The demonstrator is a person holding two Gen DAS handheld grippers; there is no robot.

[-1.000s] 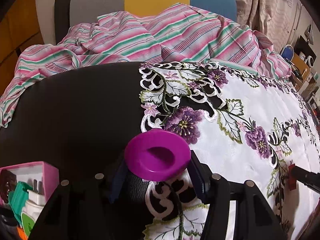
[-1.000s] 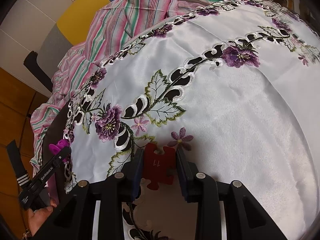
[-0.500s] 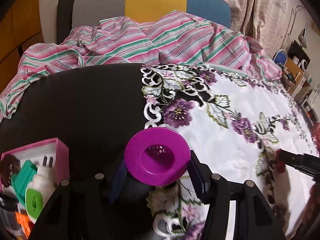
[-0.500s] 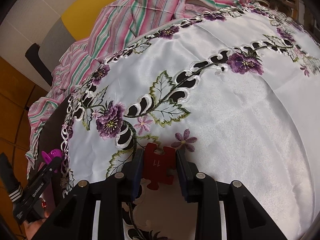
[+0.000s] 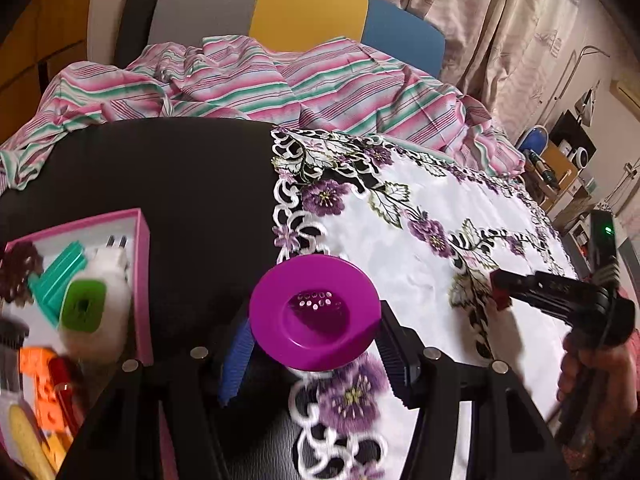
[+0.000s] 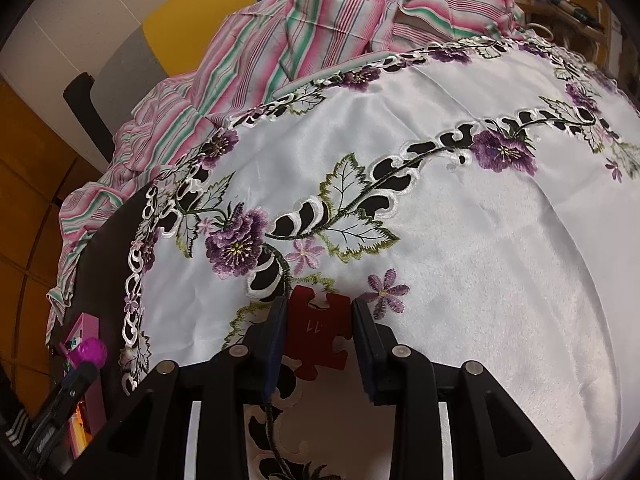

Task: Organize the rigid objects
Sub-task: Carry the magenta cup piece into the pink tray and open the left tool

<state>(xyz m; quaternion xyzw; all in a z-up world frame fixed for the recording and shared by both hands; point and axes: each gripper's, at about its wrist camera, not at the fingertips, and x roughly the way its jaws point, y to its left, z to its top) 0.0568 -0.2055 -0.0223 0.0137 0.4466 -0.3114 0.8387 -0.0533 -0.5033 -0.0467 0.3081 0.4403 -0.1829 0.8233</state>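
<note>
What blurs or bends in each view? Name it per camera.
Left wrist: the pink box contents at the lower left smear with motion blur, while the purple funnel stays sharp. Right wrist: fisheye bulges the embroidered cloth into a dome; the red puzzle piece is crisp.

We lifted the left gripper (image 5: 316, 354), with its purple plastic funnel-shaped cup (image 5: 314, 311), up and toward nine o'clock. The pink open-topped cardboard box (image 5: 140, 276) of small objects came further into the left wrist view at eight o'clock. The embroidered white tablecloth (image 5: 400, 264) slid toward four o'clock. The right gripper (image 5: 498, 290), pinching the red jigsaw-shaped foam piece (image 6: 318, 330), showed fuller at three o'clock, and our right hand (image 5: 592, 376) appeared.
</note>
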